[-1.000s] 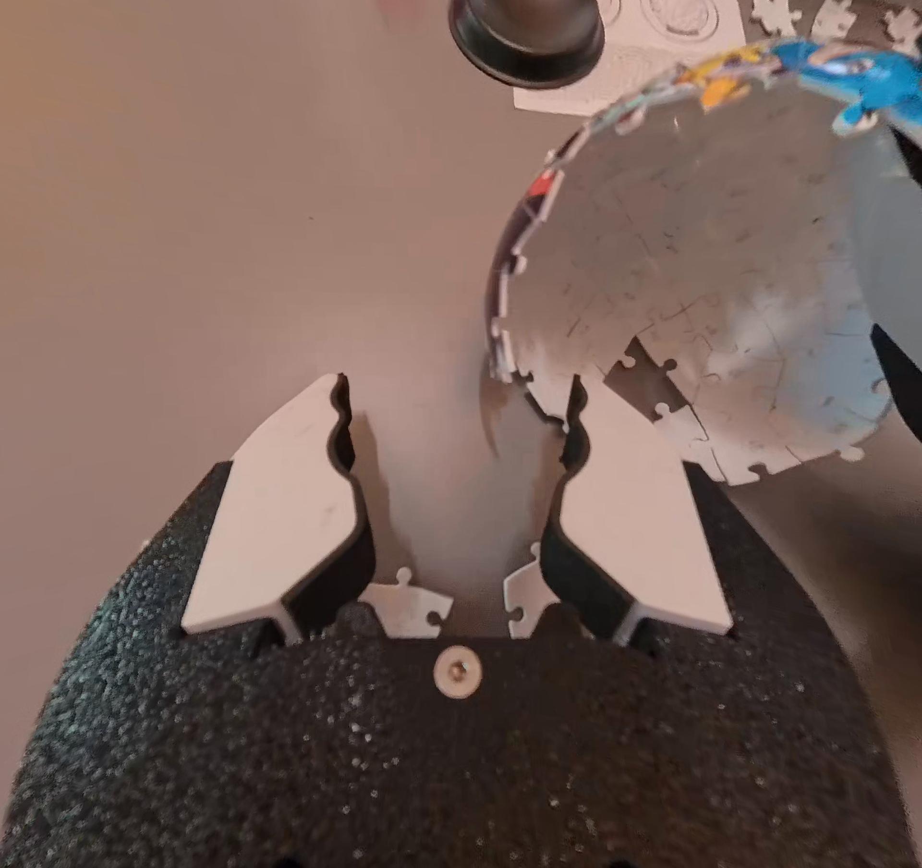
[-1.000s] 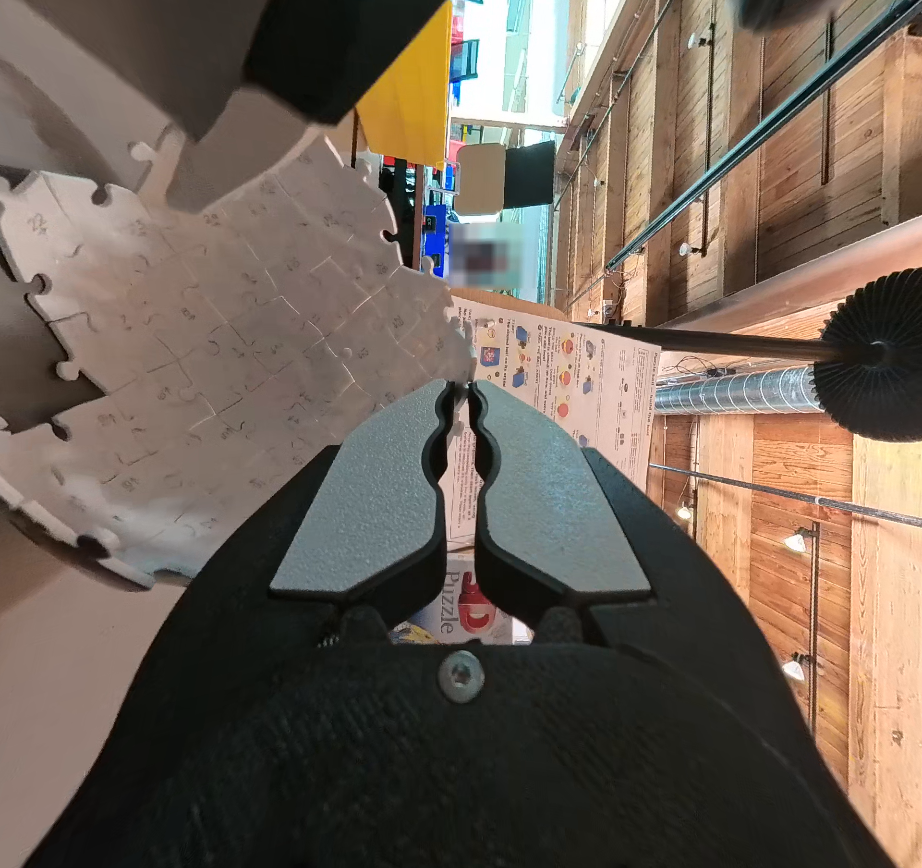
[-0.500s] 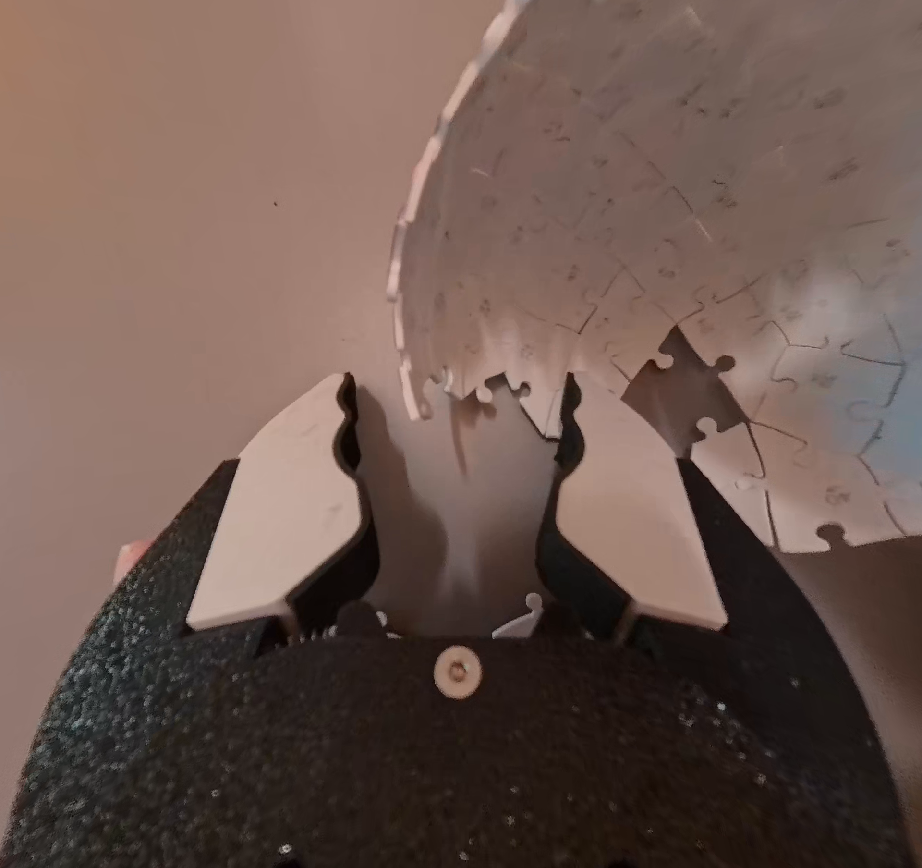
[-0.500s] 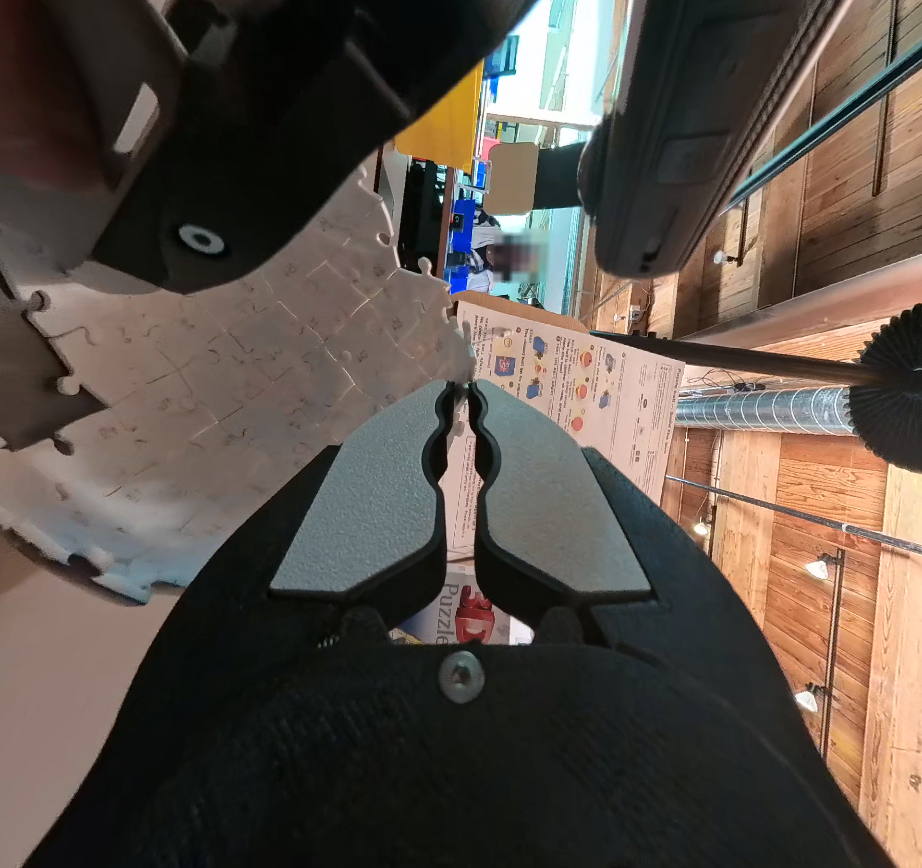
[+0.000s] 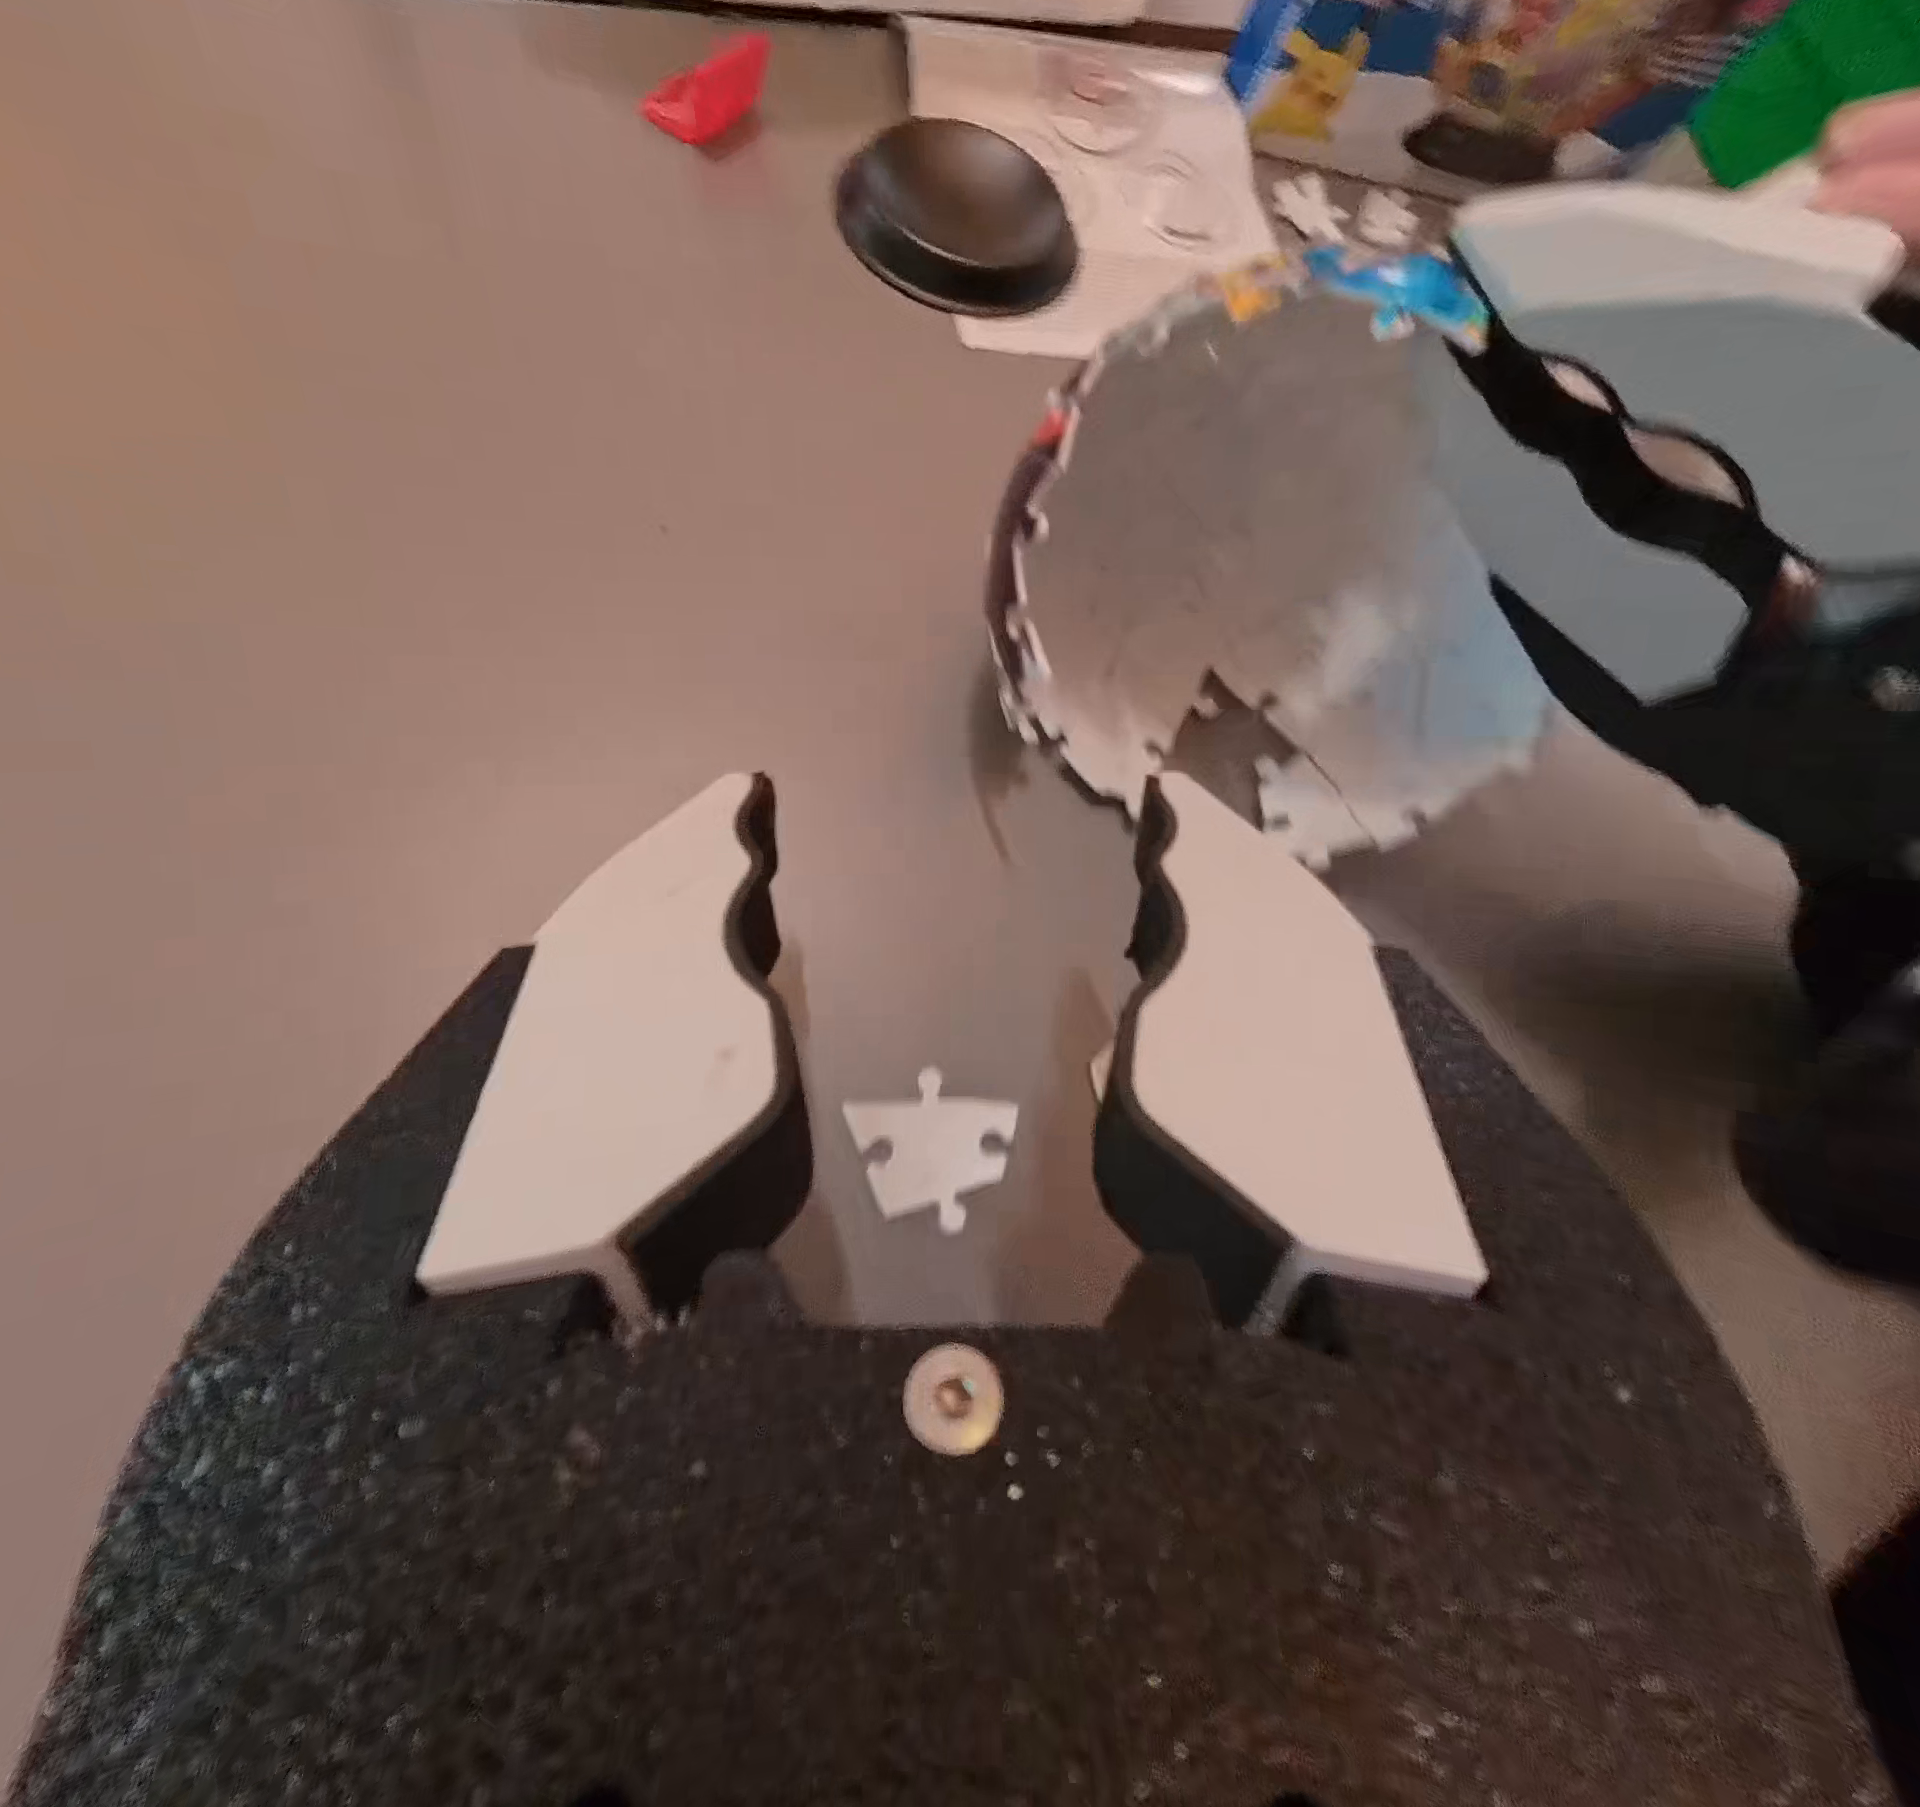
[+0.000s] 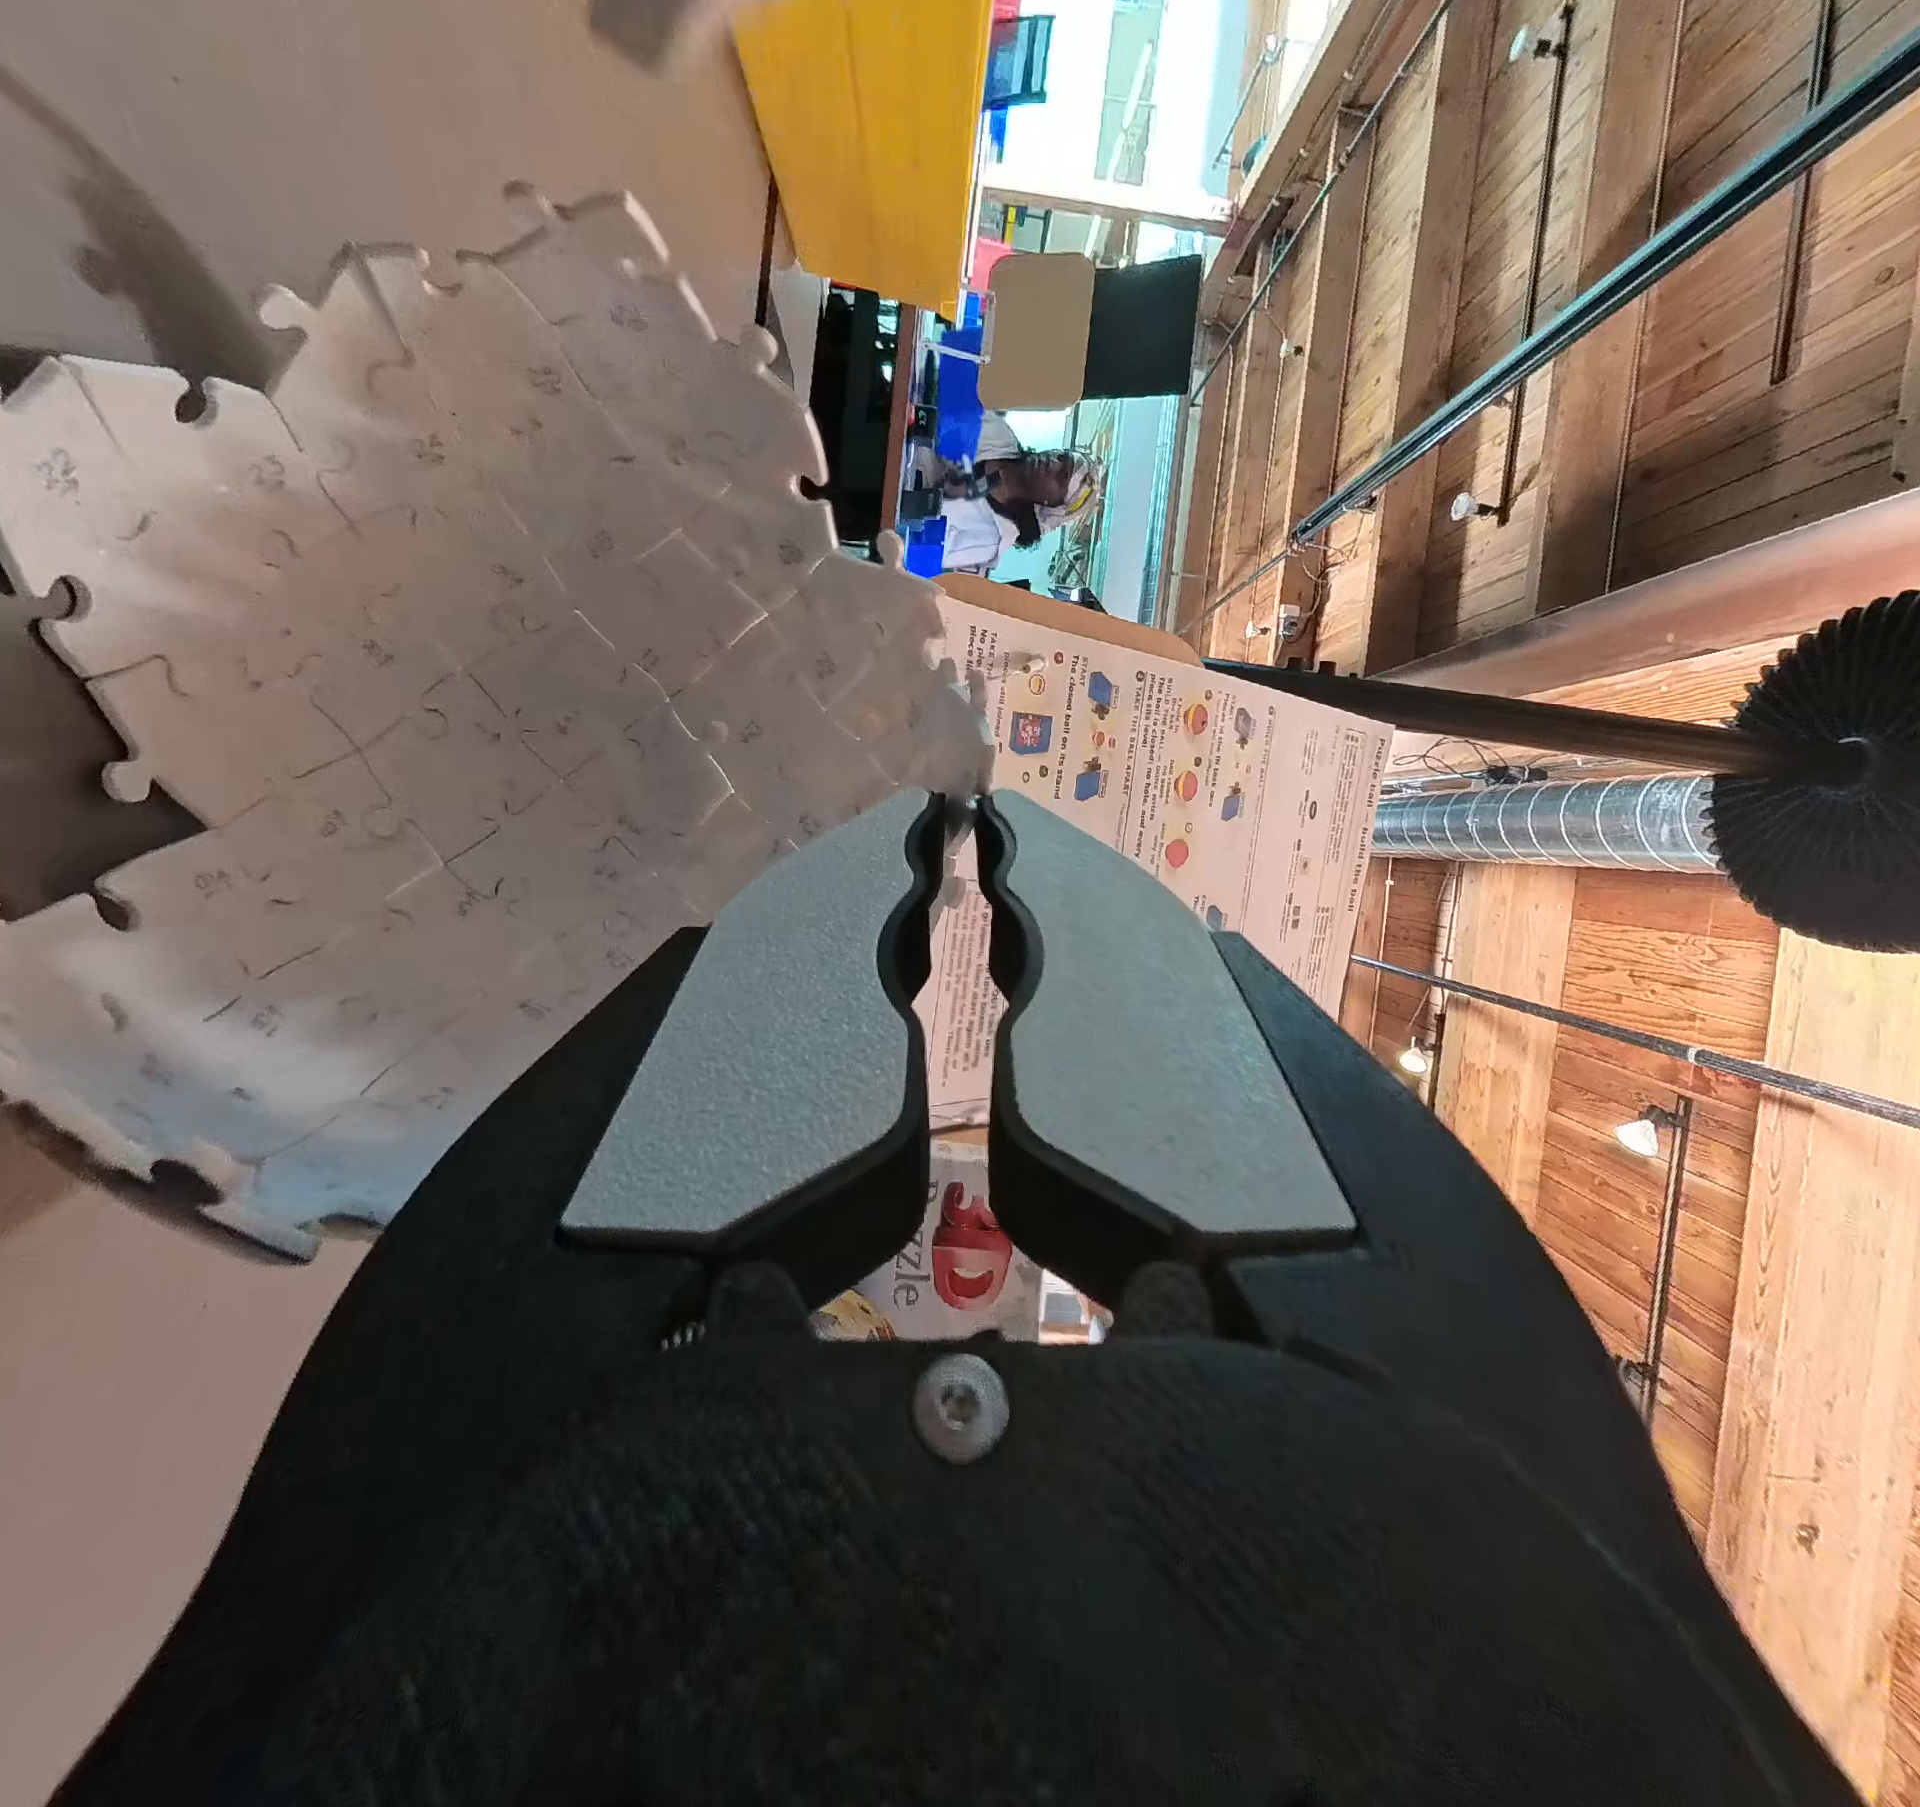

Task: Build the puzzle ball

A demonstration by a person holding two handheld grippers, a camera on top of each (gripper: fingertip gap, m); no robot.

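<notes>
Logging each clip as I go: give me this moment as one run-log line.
left gripper: open, empty, above loose piece | right gripper: shut on shell rim | shell: partly built, gap in wall, held off table

workshop hall | wood-plank walls | metal duct | yellow bins

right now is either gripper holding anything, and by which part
The right gripper is shut on the half-built puzzle ball, pinching its jagged rim. The left gripper is open and empty.
</notes>
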